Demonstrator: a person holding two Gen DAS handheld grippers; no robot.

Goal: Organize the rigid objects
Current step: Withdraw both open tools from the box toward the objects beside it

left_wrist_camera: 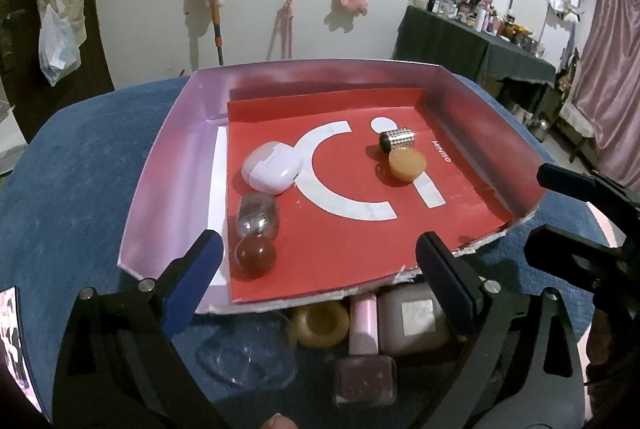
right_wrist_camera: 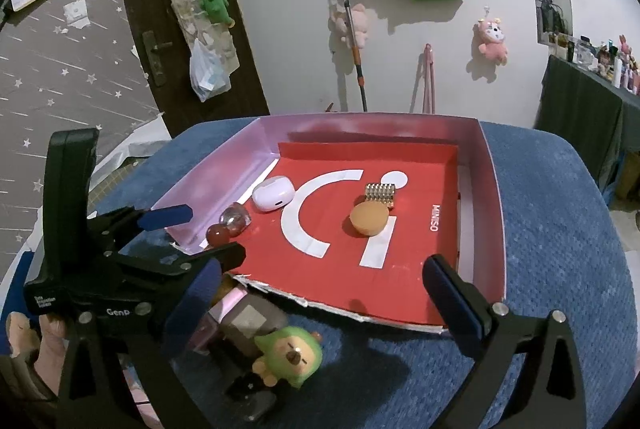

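The little hard things are in two groups. Some sit in the red box point(left_wrist_camera: 460, 229): a white earbud case point(left_wrist_camera: 271, 168), a clear bottle point(left_wrist_camera: 258, 215), a red ball point(left_wrist_camera: 255, 255), a bumpy silver roller point(left_wrist_camera: 398, 140) and a tan round block point(left_wrist_camera: 407, 165). I think they go there to stay tidy, since the walls stop them rolling off.

The others wait on the blue cushion point(left_wrist_camera: 80, 189) by the box's torn front edge: a yellow ring point(left_wrist_camera: 320, 325), a pink nail polish bottle point(left_wrist_camera: 364, 357), a brown jar point(left_wrist_camera: 412, 321) and a green toy point(right_wrist_camera: 290, 355).

The left claw point(left_wrist_camera: 320, 269) is spread wide and holds nothing. The right claw point(right_wrist_camera: 324, 293) is spread wide too, with nothing in it.

The claw arms hide parts of the waiting pile. A see-through thing point(left_wrist_camera: 244, 359) there is hard to make out.
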